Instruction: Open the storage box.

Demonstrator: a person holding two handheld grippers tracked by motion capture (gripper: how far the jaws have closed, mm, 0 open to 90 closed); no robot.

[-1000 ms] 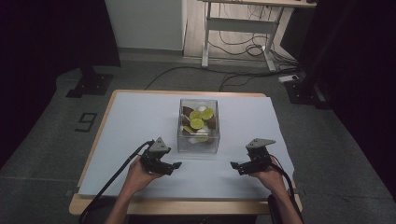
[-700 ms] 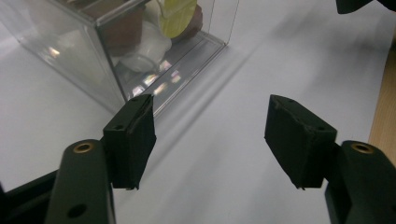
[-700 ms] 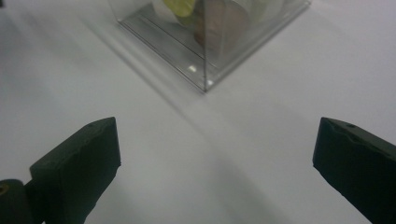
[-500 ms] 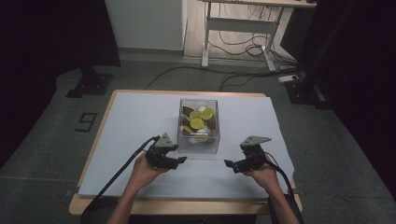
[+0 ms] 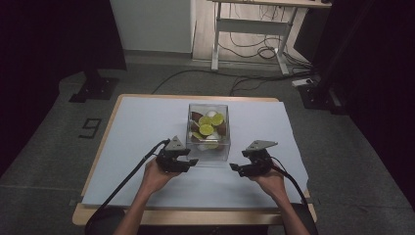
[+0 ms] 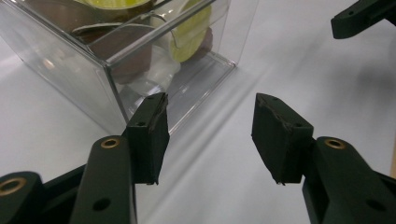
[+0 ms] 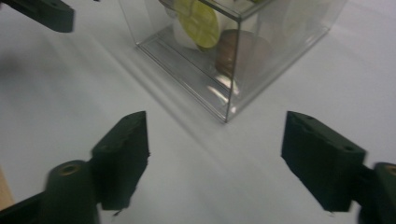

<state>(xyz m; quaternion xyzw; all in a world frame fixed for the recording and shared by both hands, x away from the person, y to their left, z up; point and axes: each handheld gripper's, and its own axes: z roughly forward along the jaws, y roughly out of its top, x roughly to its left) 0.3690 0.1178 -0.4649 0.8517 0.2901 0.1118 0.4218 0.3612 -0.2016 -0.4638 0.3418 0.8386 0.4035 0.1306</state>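
Holding both tools low near my edge of the table point(image 5: 122, 117), I have my left gripper point(image 5: 177, 160) just beside the near left corner of the clear box point(image 5: 208, 126) and my right gripper point(image 5: 252, 166) a little farther off its near right corner. Both point inward toward each other, which I judge sets me up to come at the box from either side. In the left gripper view my jaws stand spread with nothing between them, one pad point(image 6: 148, 135) close against the box's bottom edge, though I cannot tell whether it touches. In the right gripper view my jaws are also wide apart and empty, the box corner point(image 7: 228, 112) framed in the gap ahead of them and the white sheet point(image 7: 56, 93) bare underneath.

Farther out, the box stands upright on the sheet at about the middle of the table. It has no lid that I can make out from above. Inside lie yellow-green round slices point(image 5: 206, 129), brown pieces point(image 5: 196, 116) and some white pieces point(image 5: 211, 113), piled loosely together. Being transparent and rigid, its walls would probably slip under a light pinch, so I expect a squeeze from both sides would serve better.
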